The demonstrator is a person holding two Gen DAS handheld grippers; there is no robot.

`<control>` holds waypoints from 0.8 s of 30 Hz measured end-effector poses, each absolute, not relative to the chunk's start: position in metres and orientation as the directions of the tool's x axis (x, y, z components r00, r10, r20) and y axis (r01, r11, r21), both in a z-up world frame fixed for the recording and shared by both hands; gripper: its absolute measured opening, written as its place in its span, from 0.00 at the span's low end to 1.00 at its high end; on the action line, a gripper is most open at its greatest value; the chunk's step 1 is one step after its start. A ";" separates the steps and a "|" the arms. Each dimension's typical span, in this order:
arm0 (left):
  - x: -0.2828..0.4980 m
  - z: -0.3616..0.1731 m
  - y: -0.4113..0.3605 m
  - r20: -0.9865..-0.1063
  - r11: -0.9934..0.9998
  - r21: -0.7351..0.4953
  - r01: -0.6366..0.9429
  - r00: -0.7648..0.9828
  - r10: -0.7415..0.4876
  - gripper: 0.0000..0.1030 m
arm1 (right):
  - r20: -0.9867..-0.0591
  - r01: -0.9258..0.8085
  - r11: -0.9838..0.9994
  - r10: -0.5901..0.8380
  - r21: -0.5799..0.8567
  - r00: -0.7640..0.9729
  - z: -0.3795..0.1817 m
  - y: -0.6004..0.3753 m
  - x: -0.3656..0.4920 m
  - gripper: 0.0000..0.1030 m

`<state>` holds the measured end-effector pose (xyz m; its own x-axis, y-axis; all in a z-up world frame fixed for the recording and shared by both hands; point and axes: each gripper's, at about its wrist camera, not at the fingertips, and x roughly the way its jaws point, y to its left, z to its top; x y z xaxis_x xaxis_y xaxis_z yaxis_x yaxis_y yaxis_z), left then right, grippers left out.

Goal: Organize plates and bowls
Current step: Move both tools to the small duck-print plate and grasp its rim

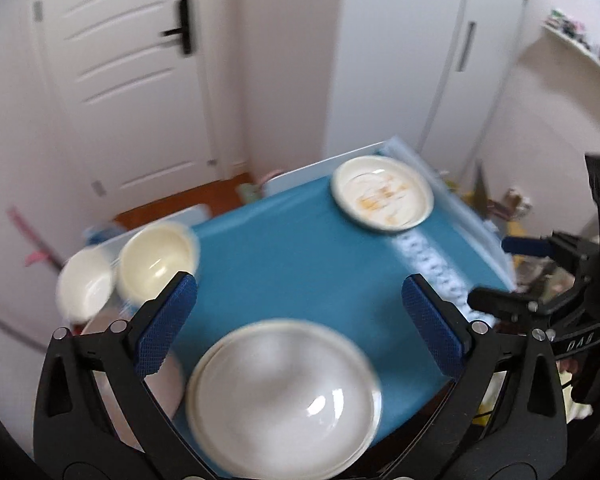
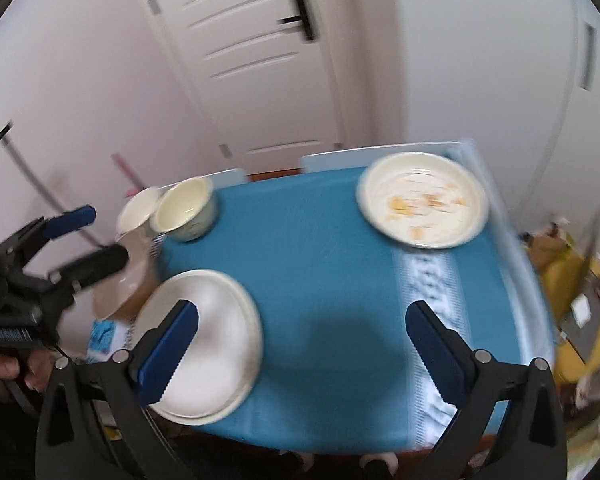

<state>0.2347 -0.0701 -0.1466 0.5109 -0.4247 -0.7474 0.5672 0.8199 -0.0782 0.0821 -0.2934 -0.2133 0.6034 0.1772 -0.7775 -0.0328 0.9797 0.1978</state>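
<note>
A glossy round stack of white plates (image 2: pixel 204 344) is lying at the near left edge of the surface (image 2: pixel 320 280), which a smooth blue cloth is covering. A stained plate (image 2: pixel 424 200) is sitting at the far right corner and two cream bowls (image 2: pixel 186 208) at the far left. The left hand-held gripper (image 1: pixel 300 320) and the right hand-held gripper (image 2: pixel 302 344) are standing wide spread, gripping nothing.

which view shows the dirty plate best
The right wrist view: the dirty plate sits larger there, its orange food bits distinct. The left wrist view shows the same plate smaller, farther off, its smears blurrier.
</note>
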 end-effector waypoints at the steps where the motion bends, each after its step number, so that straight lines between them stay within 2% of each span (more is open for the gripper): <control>1: 0.241 -0.144 -0.076 -0.745 0.806 -0.091 0.585 0.497 -0.445 0.99 | -0.779 -0.009 0.982 0.154 0.187 0.607 -0.210 -0.300 0.080 1.00; 5: 0.283 -0.127 -0.115 -0.713 0.741 -0.128 0.659 0.458 -0.531 0.99 | -0.754 0.093 0.979 0.076 0.179 0.652 -0.184 -0.337 0.076 1.00; 8: 0.310 -0.127 -0.141 -0.716 0.727 -0.151 0.669 0.433 -0.547 0.99 | -0.740 0.149 0.969 0.048 0.197 0.671 -0.172 -0.365 0.088 1.00; 12: 0.354 -0.158 -0.176 -0.770 0.725 -0.184 0.664 0.362 -0.526 0.99 | -0.749 0.192 0.945 0.075 0.264 0.659 -0.186 -0.400 0.120 1.00; 16: 0.390 -0.209 -0.206 -0.832 0.724 -0.192 0.662 0.281 -0.478 0.99 | -0.766 0.228 0.916 0.118 0.329 0.632 -0.230 -0.426 0.155 1.00; 18: 0.408 -0.240 -0.219 -0.855 0.731 -0.207 0.651 0.243 -0.458 0.98 | -0.767 0.239 0.895 0.156 0.376 0.623 -0.256 -0.435 0.172 0.92; 19: 0.417 -0.255 -0.225 -0.862 0.736 -0.219 0.640 0.226 -0.453 0.95 | -0.770 0.242 0.888 0.170 0.390 0.615 -0.267 -0.438 0.179 0.88; 20: 0.425 -0.268 -0.231 -0.868 0.741 -0.235 0.629 0.208 -0.451 0.91 | -0.775 0.244 0.882 0.188 0.404 0.603 -0.283 -0.441 0.189 0.80; 21: 0.431 -0.279 -0.233 -0.871 0.745 -0.251 0.618 0.192 -0.452 0.81 | -0.779 0.246 0.878 0.198 0.411 0.595 -0.291 -0.444 0.194 0.72; 22: 0.438 -0.291 -0.236 -0.876 0.750 -0.270 0.604 0.169 -0.452 0.72 | -0.783 0.247 0.873 0.211 0.420 0.586 -0.301 -0.446 0.199 0.68; 24: 0.448 -0.307 -0.239 -0.882 0.752 -0.297 0.588 0.133 -0.452 0.61 | -0.788 0.255 0.866 0.223 0.430 0.573 -0.319 -0.447 0.206 0.59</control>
